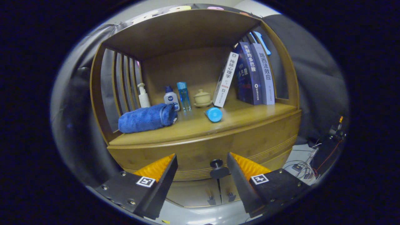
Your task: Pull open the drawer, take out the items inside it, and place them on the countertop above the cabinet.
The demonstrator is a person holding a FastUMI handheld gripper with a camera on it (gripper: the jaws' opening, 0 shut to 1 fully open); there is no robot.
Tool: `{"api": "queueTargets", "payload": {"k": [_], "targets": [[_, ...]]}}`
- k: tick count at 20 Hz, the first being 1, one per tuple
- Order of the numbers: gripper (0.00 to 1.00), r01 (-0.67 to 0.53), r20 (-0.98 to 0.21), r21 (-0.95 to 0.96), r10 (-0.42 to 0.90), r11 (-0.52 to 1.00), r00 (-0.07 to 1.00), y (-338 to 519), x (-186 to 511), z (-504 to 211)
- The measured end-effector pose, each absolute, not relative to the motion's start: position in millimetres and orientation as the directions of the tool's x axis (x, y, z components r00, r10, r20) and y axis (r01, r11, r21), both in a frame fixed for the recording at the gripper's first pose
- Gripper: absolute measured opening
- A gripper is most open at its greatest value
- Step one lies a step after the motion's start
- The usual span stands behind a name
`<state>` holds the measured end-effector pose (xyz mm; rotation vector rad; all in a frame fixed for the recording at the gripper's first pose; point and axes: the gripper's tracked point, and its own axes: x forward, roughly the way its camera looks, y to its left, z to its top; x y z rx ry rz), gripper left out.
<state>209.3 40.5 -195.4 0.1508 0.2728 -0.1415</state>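
The wooden cabinet [200, 150] stood just ahead of the tool [202, 161], its worktop [250, 120] carrying a row of things under an open shelf hood.

At the left side of the worktop, beside the slatted side wall [123, 82], stood a white pump bottle [143, 96]. In front of it lay a rolled blue towel [146, 118], on its side and reaching toward the middle. Just behind the towel's right end stood a small white bottle with a blue cap [171, 97], and right beside that a slim clear blue bottle [183, 95], upright. Next came a pale lidded cup on a saucer [202, 98], near the back wall. Ahead of it, closer to the front edge, a blue round-capped container [214, 114] lay on its side, apart from the rest. Further right, a white book [225, 79] leaned to the right against a dark blue book [248, 75], with a pale lilac book [265, 76] beside it at the right wall.

Below the worktop, the drawer [193, 156] was closed, its front flush with the cabinet. Its dark round knob [217, 167] sat between the fingers, much nearer the right one. The tool's fingers were spread wide and held nothing. Beneath the drawer, two small cabinet doors [206, 193] met at a centre seam. At far right, cables [304, 164] lay on the floor.
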Motion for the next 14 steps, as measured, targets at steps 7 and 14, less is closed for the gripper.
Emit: {"api": "queueTargets", "payload": {"k": [7, 14], "targets": [[0.93, 0.12, -0.141, 0.03, -0.115, 0.992, 0.983, 46.0, 193.9, -103.7], [0.84, 0.086, -0.04, -0.012, -0.087, 0.996, 0.995, 55.4, 160.6, -14.2]]}}
